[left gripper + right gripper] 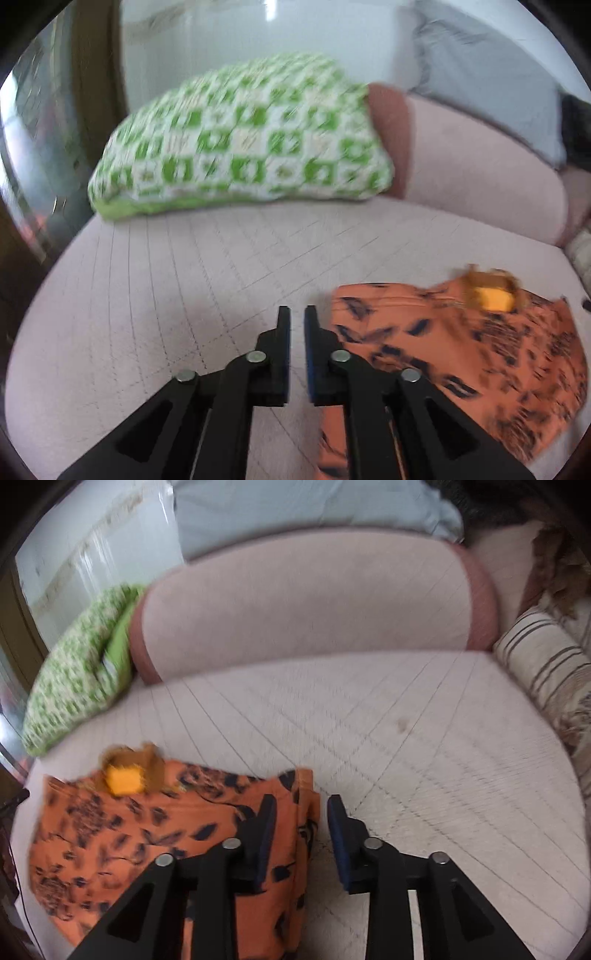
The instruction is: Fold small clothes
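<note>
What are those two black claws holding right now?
Nothing. The left gripper and the right gripper are both empty, jaws apart, over the orange garment's side edges.

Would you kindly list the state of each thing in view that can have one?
orange garment: lying on the sofa seat, partly folded, held by neither gripper.
left gripper: narrowly open, nothing between the jaws, beside the garment's edge.
right gripper: open, over the garment's edge, not pinching it.
green checked cushion: leaning against the sofa back.
striped cushion: resting at the seat's right end.
</note>
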